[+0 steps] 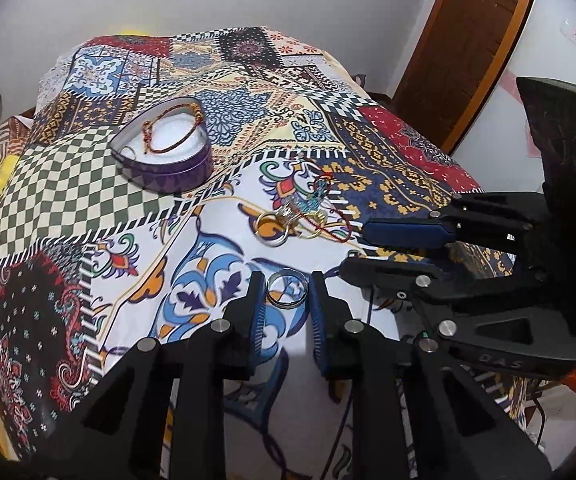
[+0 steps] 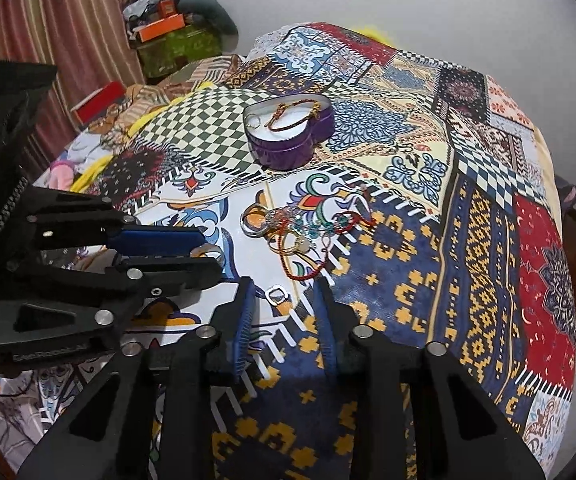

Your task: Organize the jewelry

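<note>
A patterned cloth (image 1: 128,200) is spread over the surface, and the jewelry is laid out on it. In the left wrist view, the left gripper (image 1: 286,292) is seen at 6 o'clock with its jaws slightly apart. A silver ring (image 1: 286,290) lies on the cloth between the two fingertips; whether the pads touch it cannot be told. The right gripper (image 1: 353,246) enters from 3 o'clock, its jaws narrowly apart, just beside the ring's 2 o'clock side. A tangle of jewelry (image 1: 303,212), with a bangle, a red cord and turquoise beads, is found just past the ring at 12 o'clock. A purple heart-shaped tin (image 1: 164,152) is set well apart at 10 o'clock, with a braided bracelet (image 1: 172,128) lying inside on its white lining.

In the right wrist view, the right gripper (image 2: 284,296) is seen at 6 o'clock with jaws slightly apart. A small silver piece (image 2: 276,295) lies between the fingertips, nearer the left pad, and no contact can be made out. The left gripper (image 2: 214,250) comes in from 9 o'clock. The tangle (image 2: 299,228) lies at 12 o'clock from the piece, and the tin (image 2: 288,136) is farther off in the same direction.
</note>
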`<state>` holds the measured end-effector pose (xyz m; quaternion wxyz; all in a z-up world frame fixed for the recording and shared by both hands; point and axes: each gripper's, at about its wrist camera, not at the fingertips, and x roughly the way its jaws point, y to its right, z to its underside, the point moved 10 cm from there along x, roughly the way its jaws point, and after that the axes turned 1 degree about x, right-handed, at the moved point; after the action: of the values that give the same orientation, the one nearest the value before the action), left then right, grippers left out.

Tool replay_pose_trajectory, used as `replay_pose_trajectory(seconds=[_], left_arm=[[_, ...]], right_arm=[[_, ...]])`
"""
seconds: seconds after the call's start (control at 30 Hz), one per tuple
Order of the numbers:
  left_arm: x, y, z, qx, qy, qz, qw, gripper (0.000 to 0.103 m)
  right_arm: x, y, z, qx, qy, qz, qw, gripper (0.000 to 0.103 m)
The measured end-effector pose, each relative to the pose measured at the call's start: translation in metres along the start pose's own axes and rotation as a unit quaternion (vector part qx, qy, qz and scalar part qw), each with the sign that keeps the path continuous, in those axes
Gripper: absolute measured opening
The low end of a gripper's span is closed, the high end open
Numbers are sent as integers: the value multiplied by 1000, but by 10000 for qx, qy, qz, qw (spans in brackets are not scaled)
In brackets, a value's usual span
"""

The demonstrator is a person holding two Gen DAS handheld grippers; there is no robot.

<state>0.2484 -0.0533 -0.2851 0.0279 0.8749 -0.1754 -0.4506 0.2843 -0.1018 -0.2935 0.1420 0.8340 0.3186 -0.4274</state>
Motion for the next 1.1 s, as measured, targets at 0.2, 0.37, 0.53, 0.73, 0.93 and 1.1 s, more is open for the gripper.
replay_pose_trajectory(seconds=[0.2,0.37,0.53,0.73,0.93,1.1], left_arm=[[-4,-1,3,-64,38,-29,10000,21],[-10,-2,2,-134,102,-27,9999,21],[-23,-4,-5,-158,273,-74,9995,21],[-40,-12,-22,-167,549,-171,9982,21],[-60,-27,-46,-178,892,-343,9953,21],[-71,-42,-65,-205,1103,-480,9925,21]], right_arm=[[1,-2,0,-97,-2,29,9999,10],[-4,3,-3,149,39,-34,9999,10],[-17,5,-13,284,200,-3,9994,10],[-33,8,-35,428,511,61,9978,10],[-48,9,-67,474,879,144,9949,10],[-48,9,-90,471,1013,114,9937,10]])
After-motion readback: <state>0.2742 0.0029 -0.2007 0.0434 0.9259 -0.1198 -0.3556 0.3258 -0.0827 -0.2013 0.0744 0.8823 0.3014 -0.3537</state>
